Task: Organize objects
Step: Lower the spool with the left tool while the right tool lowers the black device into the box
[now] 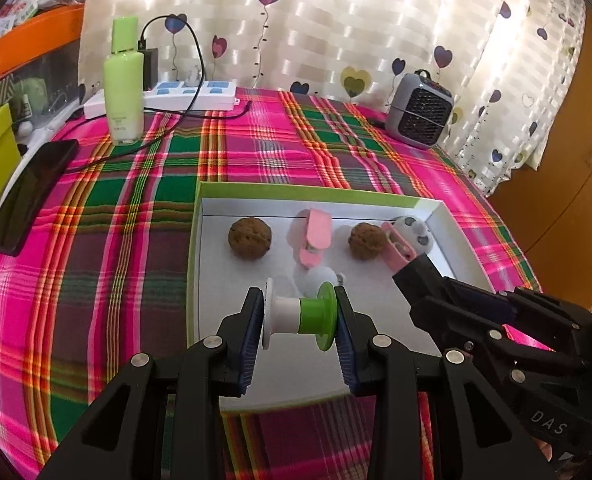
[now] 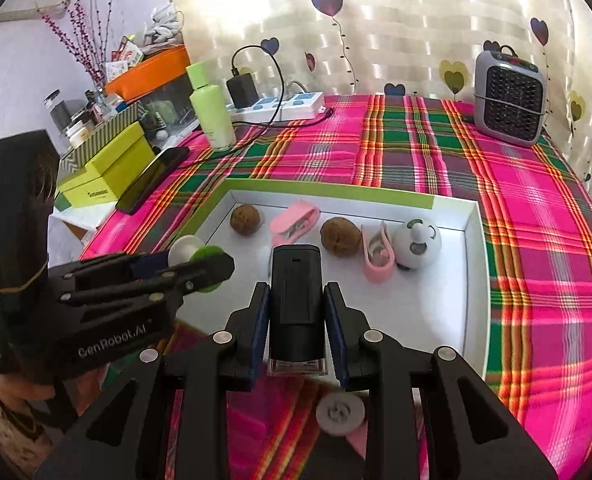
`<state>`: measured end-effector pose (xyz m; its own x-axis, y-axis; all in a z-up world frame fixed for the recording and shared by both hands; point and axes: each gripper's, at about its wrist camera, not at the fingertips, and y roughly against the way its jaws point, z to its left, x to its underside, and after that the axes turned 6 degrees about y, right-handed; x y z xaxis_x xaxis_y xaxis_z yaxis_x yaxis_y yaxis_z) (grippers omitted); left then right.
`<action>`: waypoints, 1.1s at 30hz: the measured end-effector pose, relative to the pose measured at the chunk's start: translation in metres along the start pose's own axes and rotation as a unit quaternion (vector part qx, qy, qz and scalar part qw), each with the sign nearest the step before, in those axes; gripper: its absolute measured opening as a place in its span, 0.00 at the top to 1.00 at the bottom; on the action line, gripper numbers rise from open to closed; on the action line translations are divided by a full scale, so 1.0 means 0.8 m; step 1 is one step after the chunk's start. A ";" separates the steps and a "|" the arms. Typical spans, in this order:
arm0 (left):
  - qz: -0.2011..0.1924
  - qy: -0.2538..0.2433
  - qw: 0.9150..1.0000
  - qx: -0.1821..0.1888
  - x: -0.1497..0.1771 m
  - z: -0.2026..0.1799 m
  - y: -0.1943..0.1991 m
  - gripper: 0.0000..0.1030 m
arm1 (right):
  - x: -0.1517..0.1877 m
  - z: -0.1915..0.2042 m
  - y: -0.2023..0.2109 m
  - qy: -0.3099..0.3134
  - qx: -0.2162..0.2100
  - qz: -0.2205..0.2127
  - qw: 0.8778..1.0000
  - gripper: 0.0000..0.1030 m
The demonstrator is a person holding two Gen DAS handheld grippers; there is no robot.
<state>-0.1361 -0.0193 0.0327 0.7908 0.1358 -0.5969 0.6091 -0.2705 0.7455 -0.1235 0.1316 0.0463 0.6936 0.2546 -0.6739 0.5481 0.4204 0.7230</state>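
My left gripper point(image 1: 299, 295) is shut on a small spool point(image 1: 296, 317), half white and half green, held crosswise just above the near part of a white tray with a green rim point(image 1: 296, 190). My right gripper point(image 2: 296, 289) is shut on an upright black device with a clear base point(image 2: 296, 268), over the tray's near edge point(image 2: 476, 280). On the tray floor lie two walnuts point(image 1: 250, 237) point(image 1: 368, 241), two pink clips point(image 1: 316, 240) point(image 2: 378, 258) and a white round toy point(image 2: 418, 245). Each gripper shows in the other's view: the right gripper point(image 1: 410, 282), the left gripper point(image 2: 199, 266).
On the pink and green plaid cloth point(image 1: 135, 240) stand a green bottle point(image 1: 123, 80), a white power strip point(image 1: 191, 98) with a charger and cable, a black phone point(image 1: 31, 196) and a grey heater point(image 1: 422, 110). Boxes point(image 2: 107, 168) crowd the left. A grey disc point(image 2: 340, 410) lies near the front edge.
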 end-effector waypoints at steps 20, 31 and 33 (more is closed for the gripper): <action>0.016 -0.024 1.000 -0.012 -0.016 -0.004 -0.037 0.69 | -0.007 -0.016 -0.046 -0.016 0.028 0.029 0.999 0.73; 0.019 -0.039 0.999 -0.026 -0.021 -0.009 -0.047 0.69 | -0.008 -0.020 -0.051 -0.019 0.031 0.031 0.999 0.73; 0.019 -0.044 0.998 -0.030 -0.021 -0.011 -0.049 0.69 | -0.007 -0.021 -0.053 -0.019 0.035 0.032 0.999 0.73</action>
<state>-0.1726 -0.0029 0.0162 0.8071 0.0414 -0.5890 0.5828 -0.2153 0.7835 -0.1581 0.1271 0.0168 0.7447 0.2445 -0.6210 0.5332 0.3415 0.7740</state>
